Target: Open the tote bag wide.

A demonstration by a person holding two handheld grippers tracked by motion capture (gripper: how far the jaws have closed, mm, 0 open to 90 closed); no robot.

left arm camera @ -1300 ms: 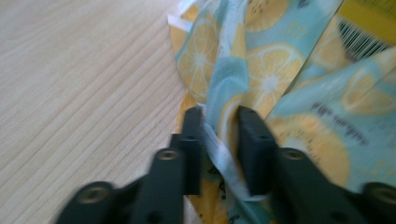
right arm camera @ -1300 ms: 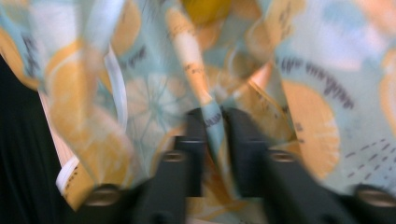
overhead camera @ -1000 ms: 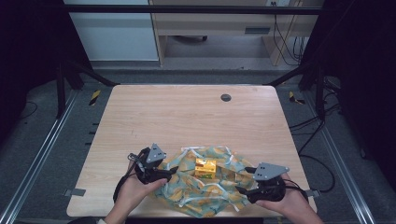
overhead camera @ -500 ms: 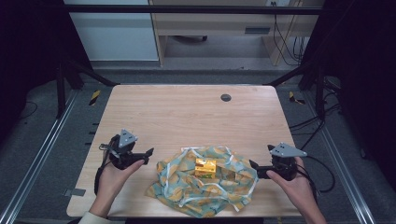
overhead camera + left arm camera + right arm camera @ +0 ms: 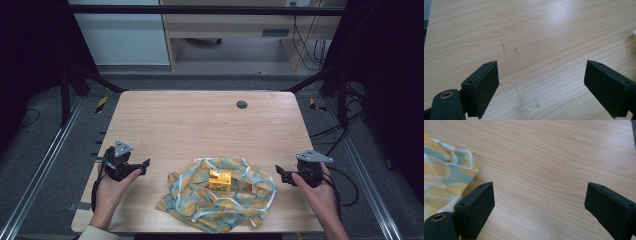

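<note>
Hovering both grippers off to the sides of the cloth (image 5: 220, 196) right now, so I'd call this the gap between grabs: my left gripper (image 5: 144, 165) sits at the lower left of the high view, my right gripper (image 5: 279, 173) at the lower right, and both have their jaws spread wide with nothing between them. The left jaws have only just been opening. That cloth is crumpled in a heap at the bottom middle of the table (image 5: 200, 120), with a small yellow packet (image 5: 220, 179) sitting on top of it. Next move, I reckon, means picking a hem or corner and coming in low; in my right gripper view a corner of it (image 5: 446, 170) lies at the left, near one jaw. Loads of bare wood up top, but the heap nearly reaches the near edge.
</note>
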